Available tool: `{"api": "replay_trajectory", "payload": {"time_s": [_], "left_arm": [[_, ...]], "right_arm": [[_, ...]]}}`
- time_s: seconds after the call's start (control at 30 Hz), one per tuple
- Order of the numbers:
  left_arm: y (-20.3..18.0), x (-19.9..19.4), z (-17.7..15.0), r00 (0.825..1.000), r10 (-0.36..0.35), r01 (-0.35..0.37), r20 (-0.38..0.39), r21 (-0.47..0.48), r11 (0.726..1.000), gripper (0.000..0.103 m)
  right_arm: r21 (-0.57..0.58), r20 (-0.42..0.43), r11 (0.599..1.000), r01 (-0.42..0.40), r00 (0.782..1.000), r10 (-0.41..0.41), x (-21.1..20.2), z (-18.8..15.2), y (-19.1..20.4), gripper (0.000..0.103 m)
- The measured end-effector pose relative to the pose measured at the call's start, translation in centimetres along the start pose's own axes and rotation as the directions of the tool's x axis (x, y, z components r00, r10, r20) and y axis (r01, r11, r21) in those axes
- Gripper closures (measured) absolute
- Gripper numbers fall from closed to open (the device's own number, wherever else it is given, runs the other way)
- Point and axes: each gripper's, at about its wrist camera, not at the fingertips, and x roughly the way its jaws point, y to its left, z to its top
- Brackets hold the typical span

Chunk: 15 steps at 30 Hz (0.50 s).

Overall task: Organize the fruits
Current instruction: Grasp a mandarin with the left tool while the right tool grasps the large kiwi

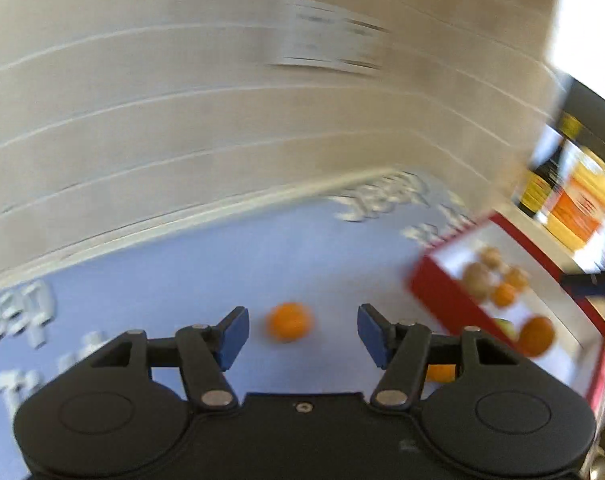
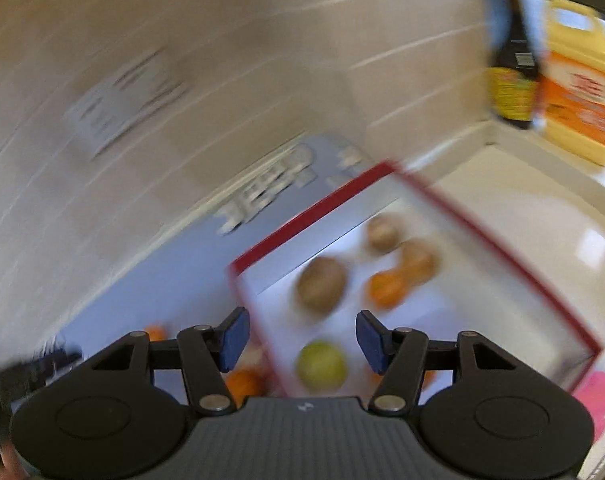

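Both views smeared by motion blur. Left gripper (image 1: 302,334), black with blue pads, jaws apart and nothing between them, above a pale blue mat with raised white lettering (image 1: 174,280). One round orange fruit (image 1: 289,321) lying loose on that mat, seen in the gap between the blue pads but beyond them, untouched. A second bit of orange (image 1: 440,372) half hidden behind the left gripper's right-hand linkage, too little showing to say more. At the right of the left wrist view, a shallow red-sided box with a white floor (image 1: 442,300), resting partly on the mat near the cream counter. Inside it, as the right wrist view shows, a brown oval kiwi-like fruit (image 2: 321,285), a smaller brownish round fruit (image 2: 382,232) farther back, an orange fruit (image 2: 387,290) touching a tan-orange one (image 2: 420,258), and a yellow-green round fruit (image 2: 321,366) nearest the camera. Right gripper (image 2: 302,336), same black and blue build, also parted and empty, hanging over the near edge of the box, the green fruit visible below between its pads but not pressed by them. Left of the box, on the mat, more orange fruit (image 2: 244,384) partly hidden by the gripper. Behind, a beige tiled wall (image 1: 182,100); on the counter at the right, a dark bottle with a yellow label (image 2: 510,80) just beside a yellow jug with an orange label (image 2: 582,96).
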Motion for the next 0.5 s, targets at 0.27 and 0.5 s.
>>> {"api": "replay_trajectory", "payload": {"time_s": [0.27,0.5], "left_arm": [[4.3,0.8,-2.8,0.999,0.002,-0.005,-0.044,-0.068,0.998,0.031],[2.0,5.9,-2.8,0.991,-0.09,0.087,-0.1,-0.034,0.996,0.025]], "right_arm": [[-0.181,-0.234,0.979,-0.091,0.971,0.047,3.9,-6.6,7.2,0.043],[-0.322,-0.302,0.947,-0.022,0.95,-0.08,6.1,-10.7,9.3,0.04]]}}
